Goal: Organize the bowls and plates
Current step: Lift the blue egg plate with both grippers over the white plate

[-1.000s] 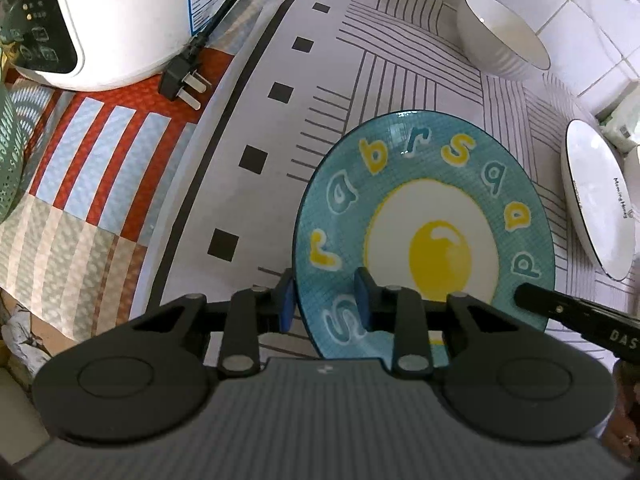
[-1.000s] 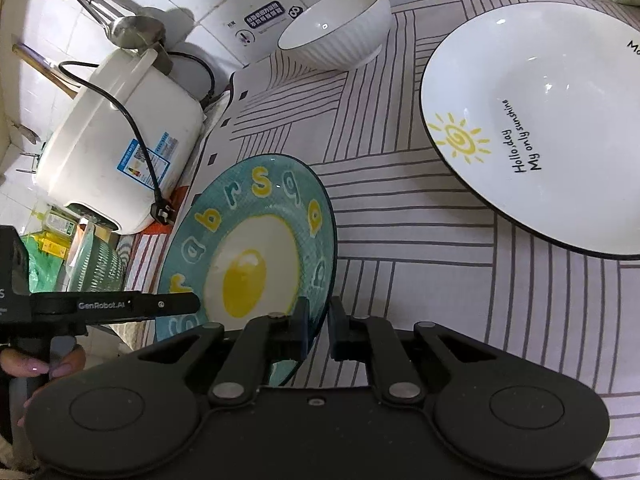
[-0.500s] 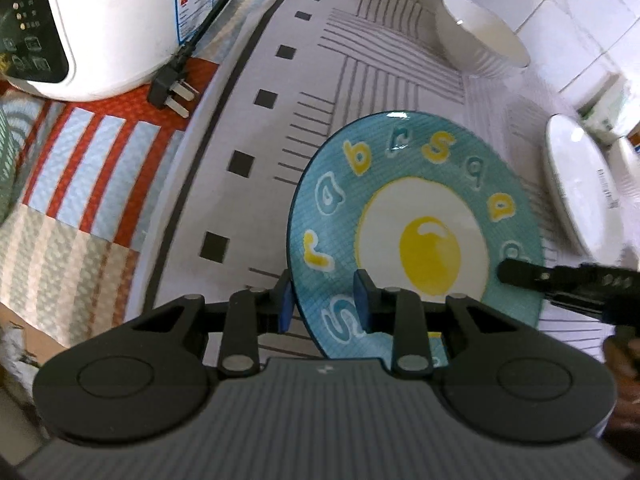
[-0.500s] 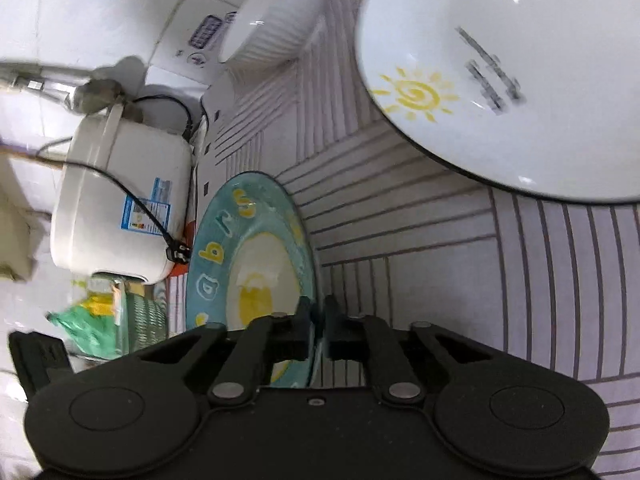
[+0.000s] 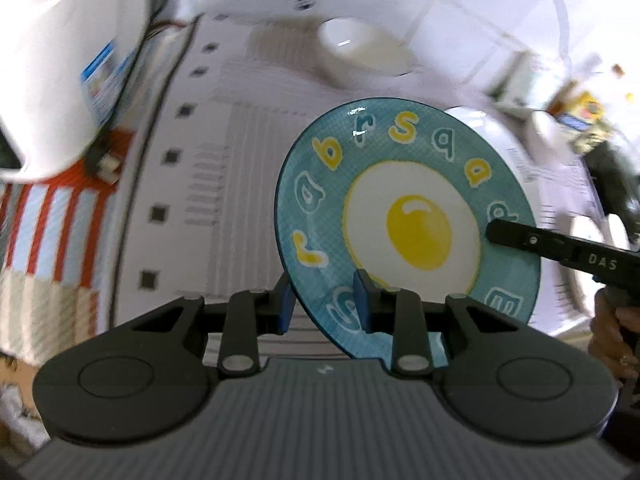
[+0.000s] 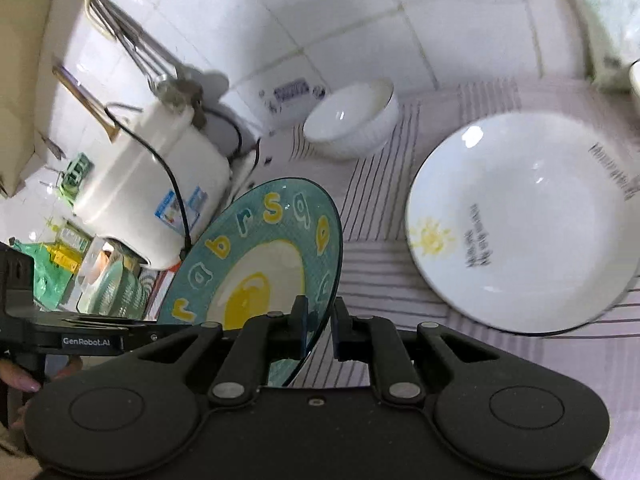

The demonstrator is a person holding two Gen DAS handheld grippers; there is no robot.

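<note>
Left wrist view: both grippers' fingers (image 5: pixel 362 300) pinch the tilted blue plate (image 5: pixel 412 216), probably for stacking onto the white plate (image 6: pixel 528 224).

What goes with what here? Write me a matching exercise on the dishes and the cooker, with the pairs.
Things:
1. teal round ceramic plate with a fried-egg picture
2. white ribbed ceramic bowl
3. large white round plate with a yellow sun drawing
4. white rice cooker

States or places:
A. lies flat on the striped mat, on the right
B. stands on the left, a black cord down its side
C. tilted, gripped at its rim by the left claw and the right claw
D. stands upright next to the tiled wall

Pairs: 1-C, 2-D, 3-A, 4-B
</note>
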